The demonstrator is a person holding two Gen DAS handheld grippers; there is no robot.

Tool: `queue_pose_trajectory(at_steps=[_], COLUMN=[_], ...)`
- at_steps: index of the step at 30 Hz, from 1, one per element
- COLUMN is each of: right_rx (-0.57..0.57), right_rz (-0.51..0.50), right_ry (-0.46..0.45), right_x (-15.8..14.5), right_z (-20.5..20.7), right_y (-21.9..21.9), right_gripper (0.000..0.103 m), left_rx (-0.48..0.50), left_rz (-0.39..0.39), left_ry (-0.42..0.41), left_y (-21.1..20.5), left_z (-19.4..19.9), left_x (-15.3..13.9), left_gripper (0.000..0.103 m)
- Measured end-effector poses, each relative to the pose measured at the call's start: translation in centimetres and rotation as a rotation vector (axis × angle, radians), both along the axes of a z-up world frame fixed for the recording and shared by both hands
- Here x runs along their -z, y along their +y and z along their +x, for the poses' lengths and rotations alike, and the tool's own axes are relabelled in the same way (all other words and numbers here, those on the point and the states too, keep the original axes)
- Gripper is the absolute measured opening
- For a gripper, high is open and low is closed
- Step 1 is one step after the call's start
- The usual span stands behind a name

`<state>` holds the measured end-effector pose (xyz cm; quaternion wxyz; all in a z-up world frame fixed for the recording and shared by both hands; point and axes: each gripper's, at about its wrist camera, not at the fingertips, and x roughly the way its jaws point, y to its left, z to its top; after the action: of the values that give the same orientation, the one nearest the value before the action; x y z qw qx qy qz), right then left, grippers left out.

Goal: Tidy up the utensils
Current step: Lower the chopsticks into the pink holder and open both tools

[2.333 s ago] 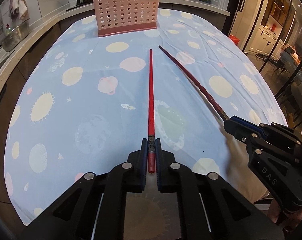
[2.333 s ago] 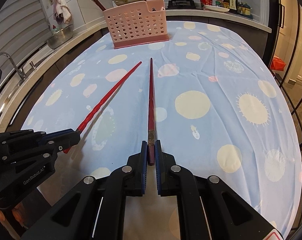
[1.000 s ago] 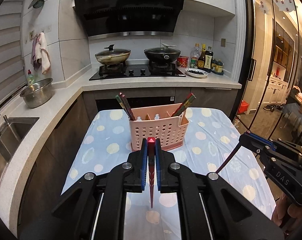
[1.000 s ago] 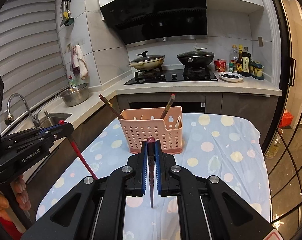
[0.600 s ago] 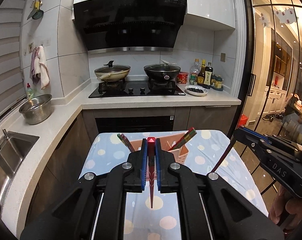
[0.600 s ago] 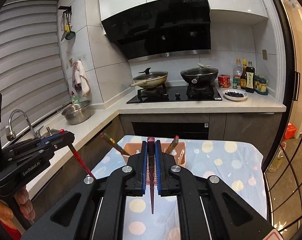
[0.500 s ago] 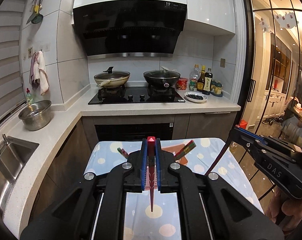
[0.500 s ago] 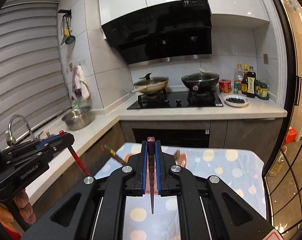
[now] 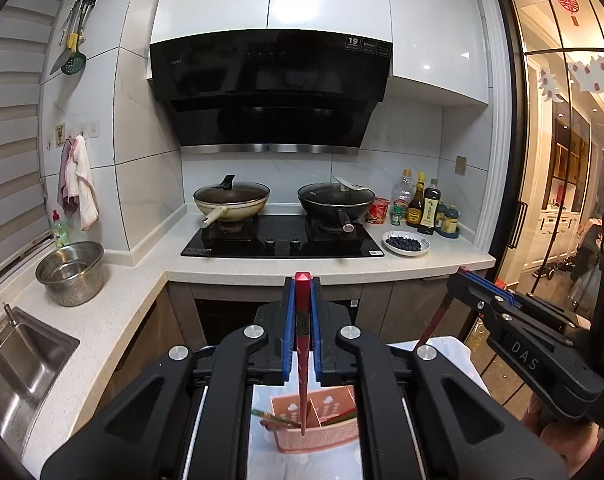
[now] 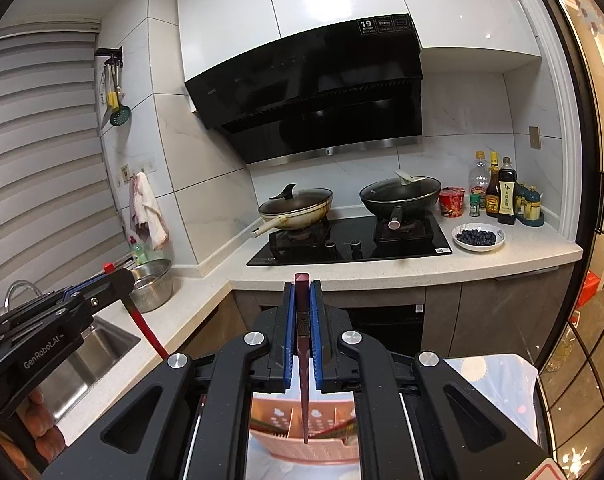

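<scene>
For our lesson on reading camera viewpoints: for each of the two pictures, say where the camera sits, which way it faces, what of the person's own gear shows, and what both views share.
Left wrist view: on the left hand-held gripper, facing the stove; its red chopstick hangs over the pink utensil basket; the right hand-held gripper shows at right.
Right wrist view: on the right hand-held gripper, facing the stove; its dark red chopstick hangs over the basket; the left hand-held gripper shows at left.
Shared: stove, basket, both grippers.

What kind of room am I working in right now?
A home kitchen, by the look of it: a gas hob with two lidded woks under a black range hood, a steel sink set in the counter, and sauce bottles by the wall.
</scene>
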<state>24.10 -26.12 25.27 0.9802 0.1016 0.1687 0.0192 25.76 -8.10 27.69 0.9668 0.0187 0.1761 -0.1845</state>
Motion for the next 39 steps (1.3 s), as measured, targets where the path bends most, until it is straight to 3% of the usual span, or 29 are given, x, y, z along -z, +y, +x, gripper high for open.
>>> queue_pose_trajectory(at_steps=[7, 14, 23, 32, 33, 36, 37, 39], right_rx=[0.001, -0.017, -0.031, -0.018, -0.01, 0.008, 0.013, 0.024], right_rz=[-0.009, -0.028, -0.047, -0.064, -0.068, -0.086, -0.09, -0.098], right_ry=[0.036, 0.117, 0.203, 0.226, 0.219, 0.205, 0.2, 0.195], right_x=[1.3, 4.8, 9.3, 11.0, 11.0, 11.1, 11.1, 11.1], right_z=[3.9, 6.4, 7.5, 7.1, 6.9, 5.8, 5.4, 4.4], right_y=[0.3, 0.9, 1.3, 1.3, 1.3, 1.2, 1.2, 1.1], right_gripper=[0.007, 0.007, 0.007, 0.01, 0.011, 0.035, 0.042, 0.046], left_rx=[-0.01, -0.013, -0.036, -0.049, -0.052, -0.07, -0.078, -0.073], left_rz=[0.021, 0.074, 0.135, 0.156, 0.154, 0.153, 0.156, 0.153], left_ry=[0.018, 0.078, 0.134, 0.153, 0.152, 0.144, 0.139, 0.138], left_y=[-1.0, -2.4, -3.5, -3.8, -3.8, -3.8, -3.7, -3.6], left_z=[2.9, 5.4, 7.2, 7.1, 7.0, 6.7, 6.4, 5.9], left_x=[0.9, 4.7, 9.2, 11.3, 11.4, 11.5, 11.5, 11.6], left_gripper=[0.007, 0.007, 0.007, 0.009, 0.011, 0.036, 0.04, 0.041])
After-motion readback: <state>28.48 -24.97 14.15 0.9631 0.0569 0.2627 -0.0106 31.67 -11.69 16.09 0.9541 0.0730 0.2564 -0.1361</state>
